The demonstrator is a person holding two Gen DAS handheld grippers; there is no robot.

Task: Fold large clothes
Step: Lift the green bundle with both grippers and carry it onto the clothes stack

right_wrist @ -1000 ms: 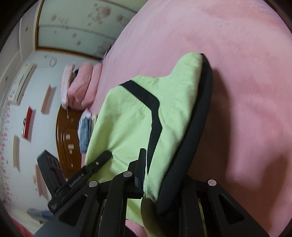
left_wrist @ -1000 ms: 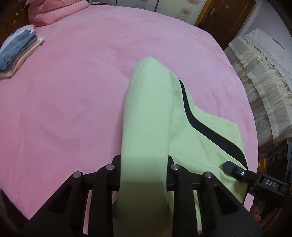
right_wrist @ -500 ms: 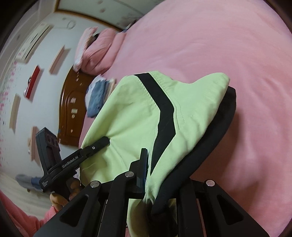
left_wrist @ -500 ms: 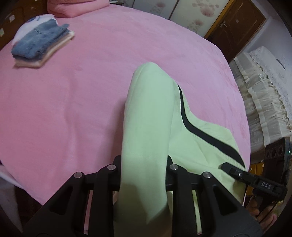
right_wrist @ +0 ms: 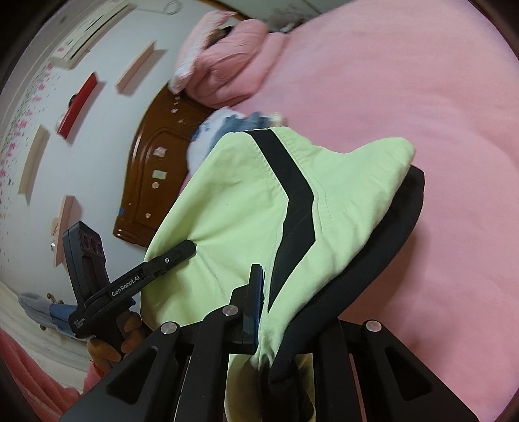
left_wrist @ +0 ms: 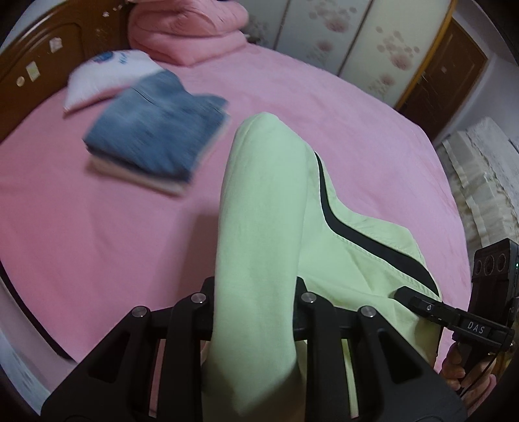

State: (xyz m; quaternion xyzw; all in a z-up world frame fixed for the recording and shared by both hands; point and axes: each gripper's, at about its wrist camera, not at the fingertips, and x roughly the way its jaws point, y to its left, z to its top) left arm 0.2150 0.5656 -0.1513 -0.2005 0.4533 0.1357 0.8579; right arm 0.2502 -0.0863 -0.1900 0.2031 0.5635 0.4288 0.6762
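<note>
Looking along my left gripper [left_wrist: 256,311], I see its jaws clamped on the folded green garment [left_wrist: 262,201], carried above the pink bed [left_wrist: 97,227] near the stack of folded clothes [left_wrist: 152,142]. In the right view, my right gripper [right_wrist: 292,311] pinches the garment's black-trimmed edge. If either grip slips on the thick layers, I judge the fold would fall open.

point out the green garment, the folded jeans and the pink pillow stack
green garment [left_wrist: 259,201], left wrist view, on the raised fold
folded jeans [left_wrist: 155,130], left wrist view, on the top layer
pink pillow stack [left_wrist: 188,29], left wrist view, on its upper cushion
</note>
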